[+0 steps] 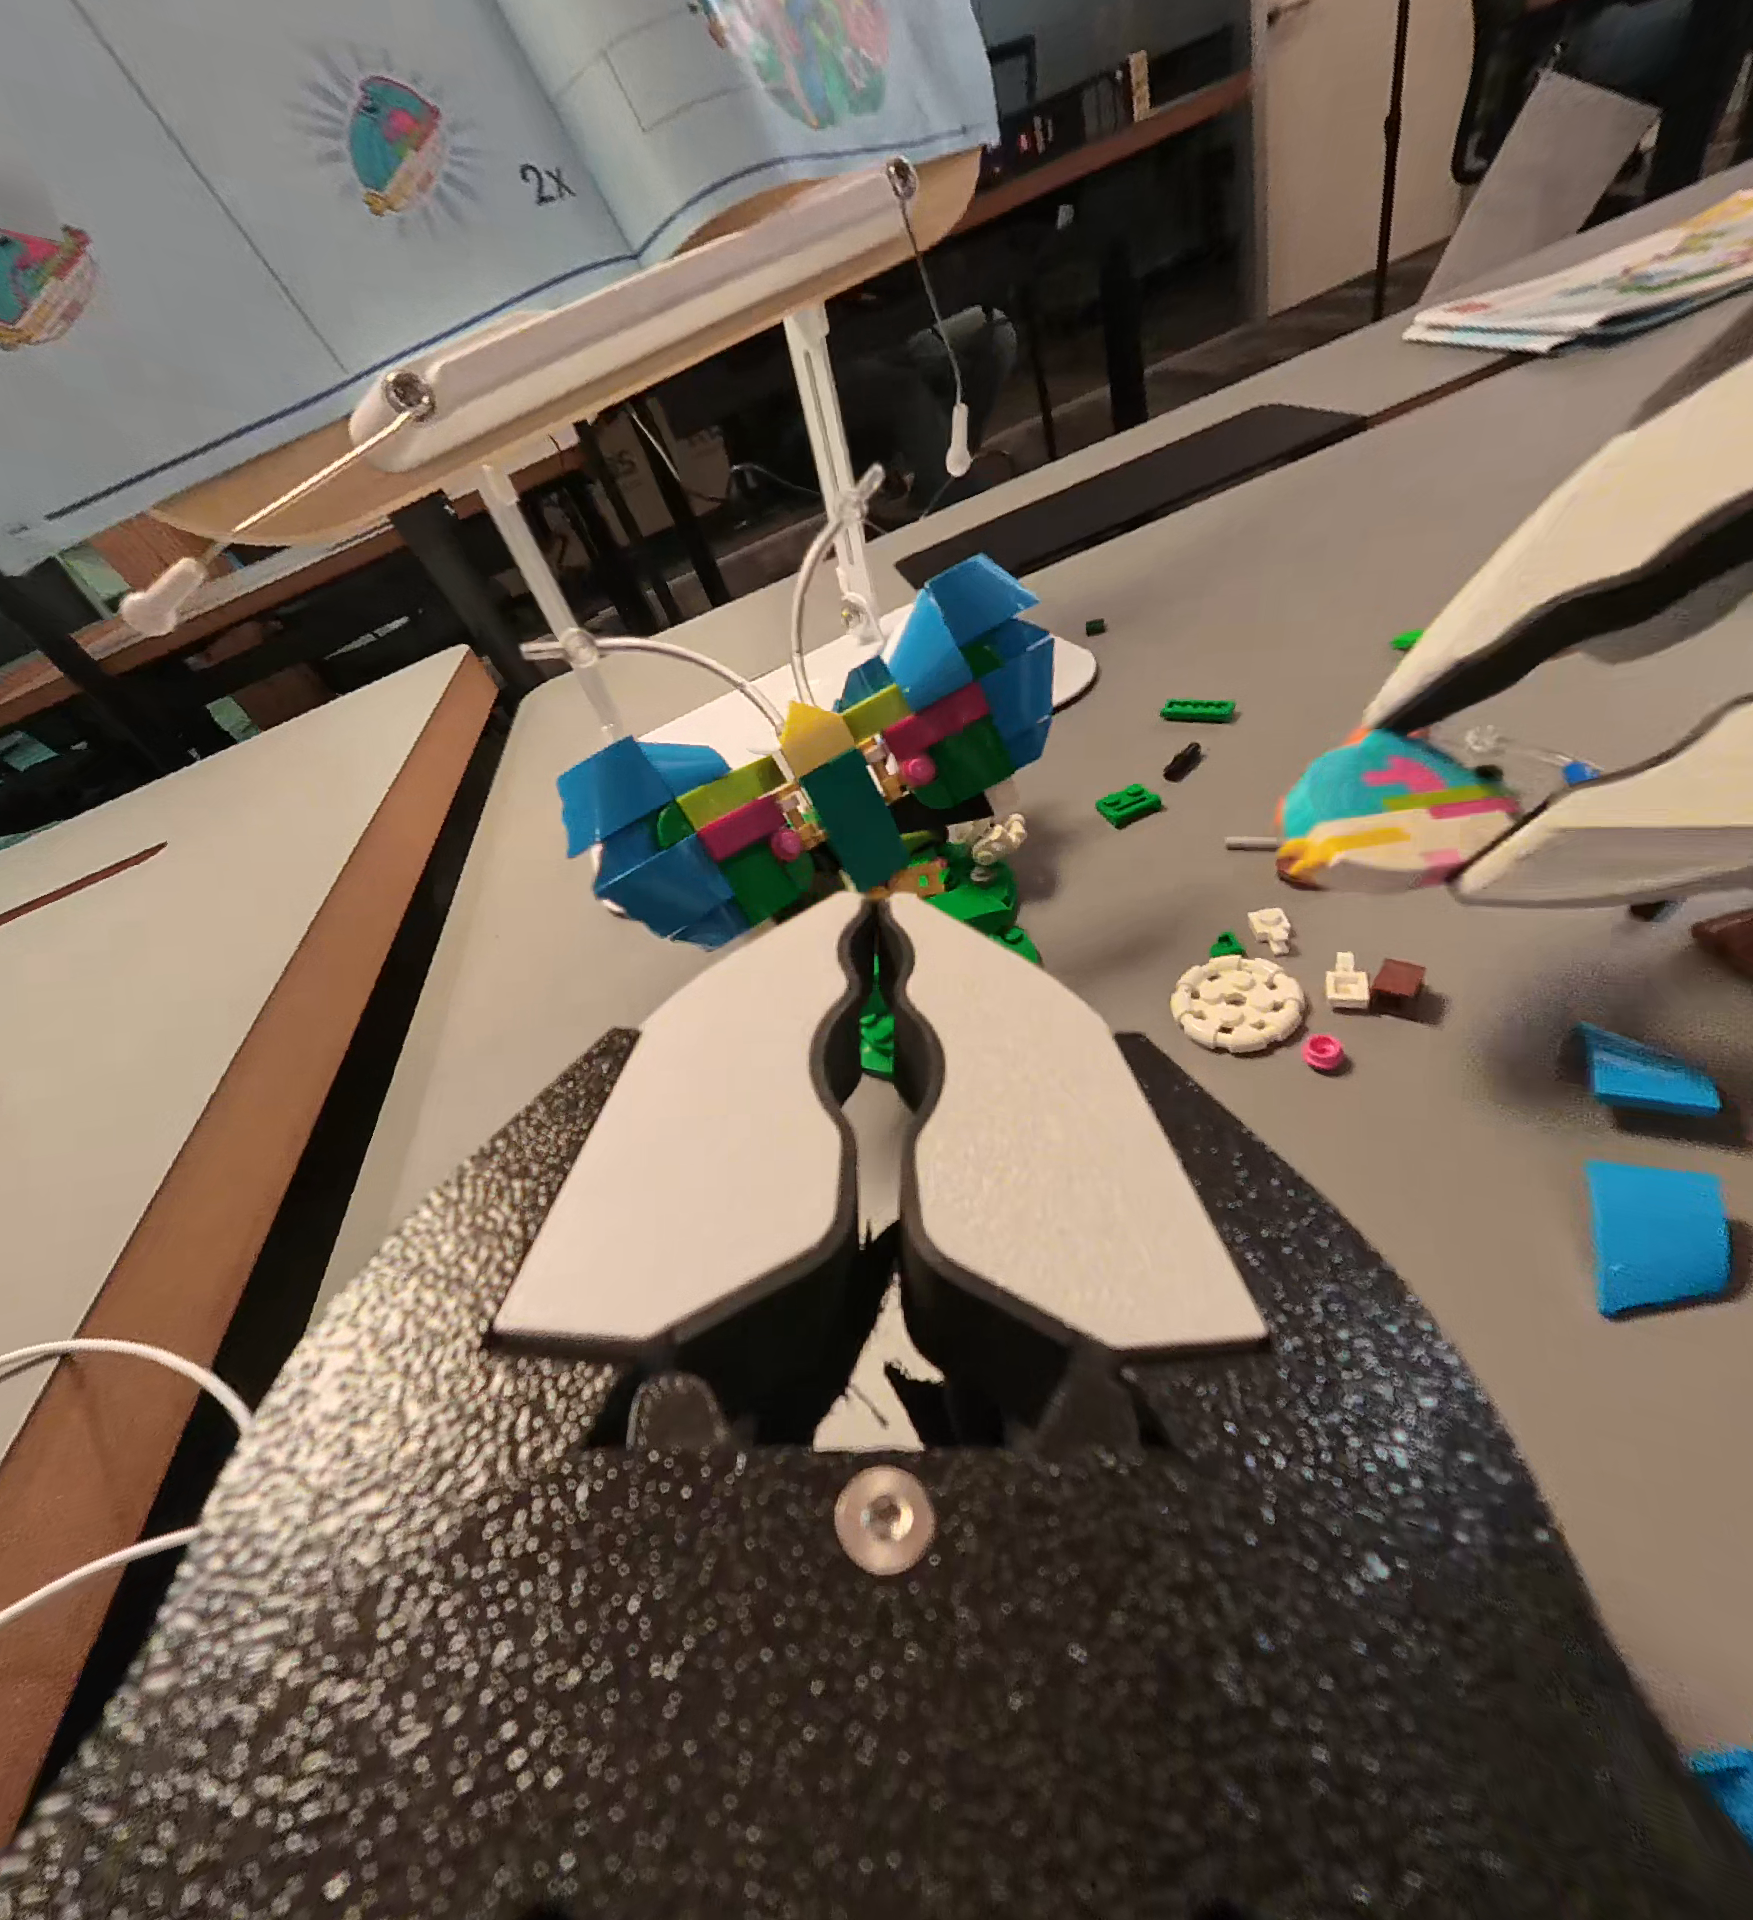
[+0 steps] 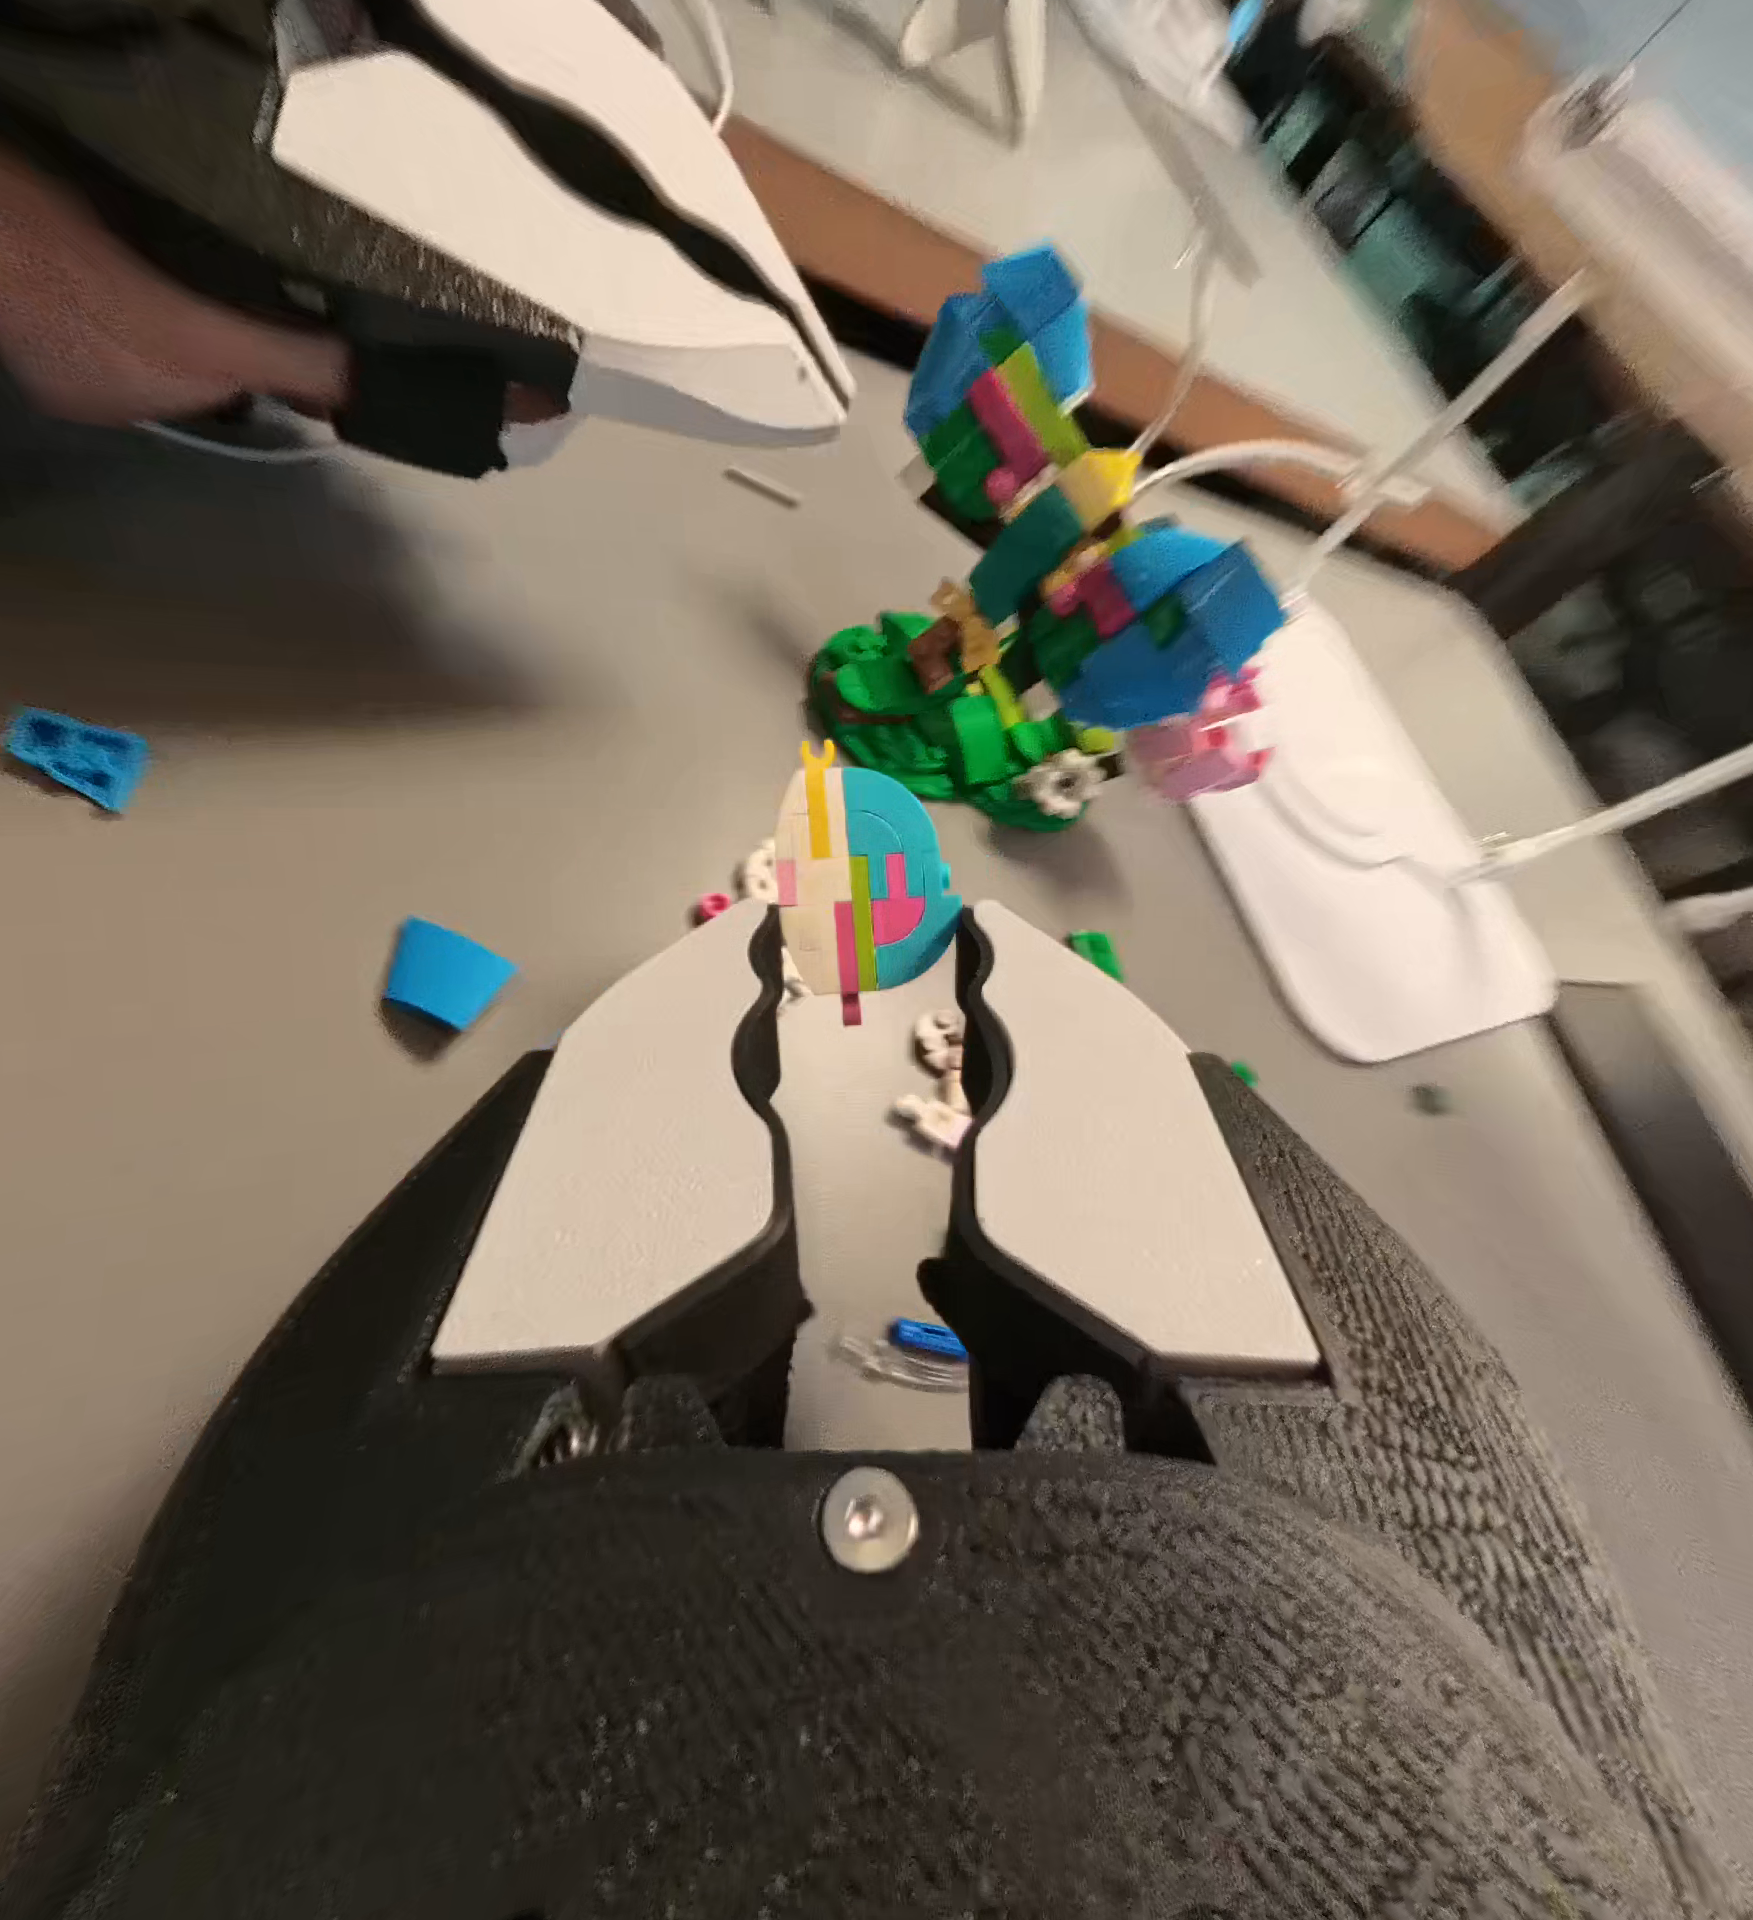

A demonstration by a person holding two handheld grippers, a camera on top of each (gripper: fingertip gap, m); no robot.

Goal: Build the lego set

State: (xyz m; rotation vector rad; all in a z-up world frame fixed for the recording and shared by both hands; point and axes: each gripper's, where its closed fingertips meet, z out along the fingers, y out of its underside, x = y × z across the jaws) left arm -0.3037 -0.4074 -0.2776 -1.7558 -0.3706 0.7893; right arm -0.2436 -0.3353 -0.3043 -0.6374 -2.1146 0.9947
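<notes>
While the right hand-held gripper [image 2: 867, 940] is clamped on the rounded teal, white and pink wing section [image 2: 867, 894], with its yellow clip end pointing away from the fingers, the step in hand looks like joining that wing to the butterfly model [image 1: 810, 790]. The left hand-held gripper [image 1: 877, 920] has its tips drawn together just in front of the model's teal body; whether it pinches anything, I cannot tell. The model stands on its green base [image 2: 913, 717] near the far edge of the grey surface [image 1: 1267, 1351]. To do it well, steady the base, line the clip up squarely, and press gently so the blue wings stay on.
</notes>
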